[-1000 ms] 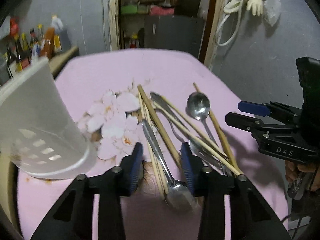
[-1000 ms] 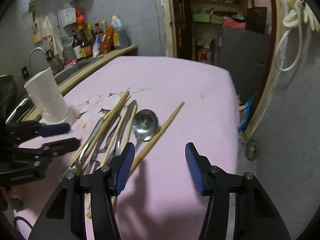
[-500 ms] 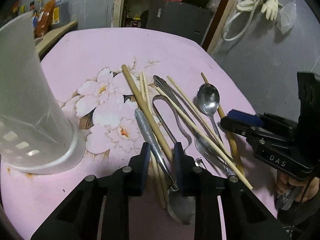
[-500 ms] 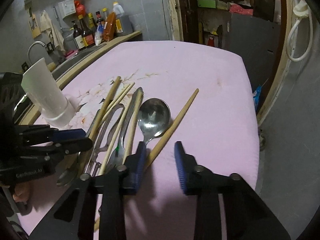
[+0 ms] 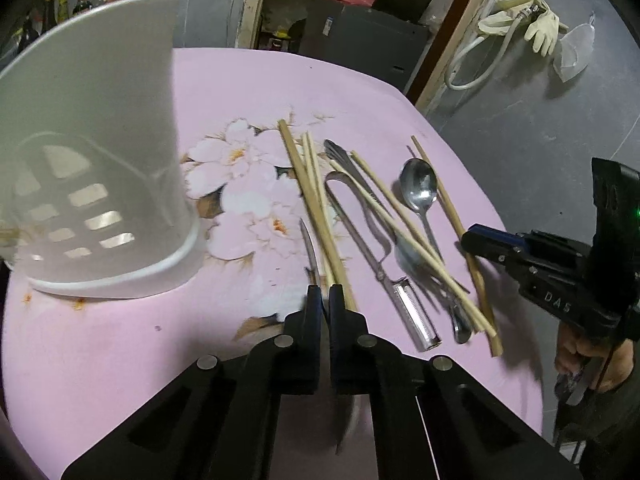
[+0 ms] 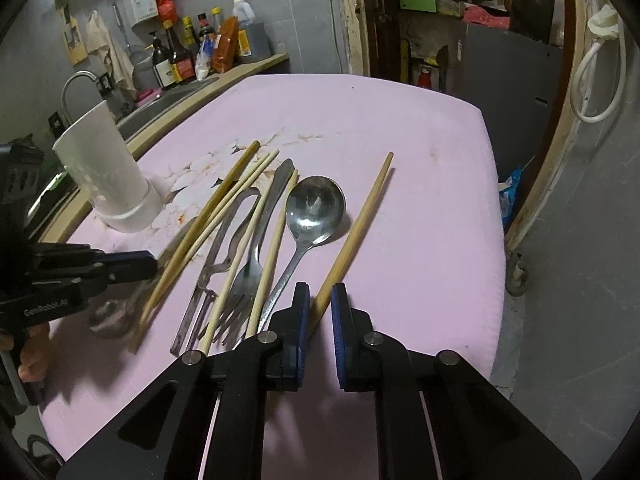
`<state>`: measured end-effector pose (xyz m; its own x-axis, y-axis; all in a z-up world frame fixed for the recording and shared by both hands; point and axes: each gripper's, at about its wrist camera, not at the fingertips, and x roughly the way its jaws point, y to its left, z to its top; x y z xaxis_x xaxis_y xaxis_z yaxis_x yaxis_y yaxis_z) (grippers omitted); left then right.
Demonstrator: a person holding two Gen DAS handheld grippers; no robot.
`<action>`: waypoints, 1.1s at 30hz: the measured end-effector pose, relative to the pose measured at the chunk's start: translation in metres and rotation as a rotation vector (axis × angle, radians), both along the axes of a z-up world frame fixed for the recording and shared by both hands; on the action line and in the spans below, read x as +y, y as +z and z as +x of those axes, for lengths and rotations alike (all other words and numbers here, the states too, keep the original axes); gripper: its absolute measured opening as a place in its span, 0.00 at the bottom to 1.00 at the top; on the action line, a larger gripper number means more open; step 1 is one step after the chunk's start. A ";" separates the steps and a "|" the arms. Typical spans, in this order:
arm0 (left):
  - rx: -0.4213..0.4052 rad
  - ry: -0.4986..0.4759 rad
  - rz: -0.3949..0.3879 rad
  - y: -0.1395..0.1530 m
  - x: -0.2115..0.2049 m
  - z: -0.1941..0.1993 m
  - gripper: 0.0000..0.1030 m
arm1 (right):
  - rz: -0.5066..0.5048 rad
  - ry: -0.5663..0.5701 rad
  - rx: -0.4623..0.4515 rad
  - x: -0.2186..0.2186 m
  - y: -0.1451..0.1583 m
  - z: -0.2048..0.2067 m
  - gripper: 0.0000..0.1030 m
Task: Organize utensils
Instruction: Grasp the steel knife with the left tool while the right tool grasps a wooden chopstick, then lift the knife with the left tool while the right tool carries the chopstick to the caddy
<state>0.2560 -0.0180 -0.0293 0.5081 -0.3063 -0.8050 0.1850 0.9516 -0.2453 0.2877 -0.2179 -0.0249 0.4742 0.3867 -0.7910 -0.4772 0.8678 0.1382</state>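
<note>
Several utensils lie on the pink flowered table [image 6: 420, 152]: chopsticks [image 5: 308, 192], a peeler [image 5: 412, 316], a fork [image 6: 244, 280] and a big spoon [image 6: 316, 208]. My left gripper [image 5: 324, 296] has closed to shut on the handle of a thin steel spoon [image 5: 310, 248]; its bowl is a blur under the fingers. My right gripper [image 6: 320, 300] has closed on the near end of a thick wooden chopstick [image 6: 360, 232] that lies apart at the right of the pile. A white perforated utensil holder [image 5: 92, 160] stands upright to the left.
Sauce bottles [image 6: 180, 56] and a sink tap [image 6: 76, 84] line the counter behind the holder. The table's right edge drops to a grey floor [image 6: 560, 280]. A person's hand [image 5: 580, 356] holds the right gripper's handle. Gloves and a hose hang on the wall [image 5: 520, 24].
Both grippers went from wide open to shut. The left closed on the spoon handle and shifted toward the holder; the right closed on the thick chopstick's near end.
</note>
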 end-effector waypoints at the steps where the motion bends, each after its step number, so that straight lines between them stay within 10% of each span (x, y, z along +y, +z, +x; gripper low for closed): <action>1: 0.004 0.005 0.008 -0.002 0.002 0.000 0.02 | -0.001 -0.004 0.005 0.002 0.000 0.002 0.08; 22: 0.158 -0.078 0.067 -0.004 -0.008 0.012 0.05 | -0.024 -0.094 0.175 0.010 -0.007 0.044 0.09; 33: 0.003 -0.020 -0.021 0.018 0.017 -0.047 0.00 | 0.214 -0.226 0.214 -0.024 -0.001 0.008 0.04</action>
<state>0.2085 -0.0014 -0.0116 0.4989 -0.3335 -0.7999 0.2033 0.9423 -0.2661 0.2960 -0.2418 -0.0258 0.3996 0.4581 -0.7940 -0.2176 0.8888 0.4033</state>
